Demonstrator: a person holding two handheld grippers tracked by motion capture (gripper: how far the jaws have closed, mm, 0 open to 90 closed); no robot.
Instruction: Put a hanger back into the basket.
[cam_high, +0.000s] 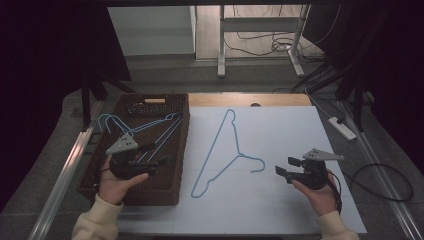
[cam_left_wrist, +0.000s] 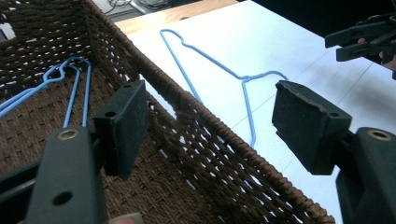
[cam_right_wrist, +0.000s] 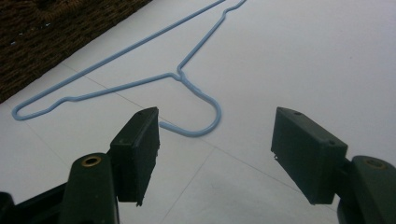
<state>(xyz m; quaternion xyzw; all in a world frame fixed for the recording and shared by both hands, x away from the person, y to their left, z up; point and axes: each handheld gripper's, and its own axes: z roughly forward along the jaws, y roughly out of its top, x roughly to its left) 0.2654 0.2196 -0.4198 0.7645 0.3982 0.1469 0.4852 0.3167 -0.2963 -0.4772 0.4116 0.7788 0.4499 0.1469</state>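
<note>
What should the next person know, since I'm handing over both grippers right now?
Left gripper: open, empty, over the wicker basket.
Right gripper: open, empty, over the white mat, jaws facing the hook of the loose hanger.
Things: one blue wire hanger lies flat on the mat, right of the basket; the other blue hangers are in the basket.
Done: apparently one hanger is out on the mat.
Left: probably the hangers in the basket; neither gripper holds anything.
</note>
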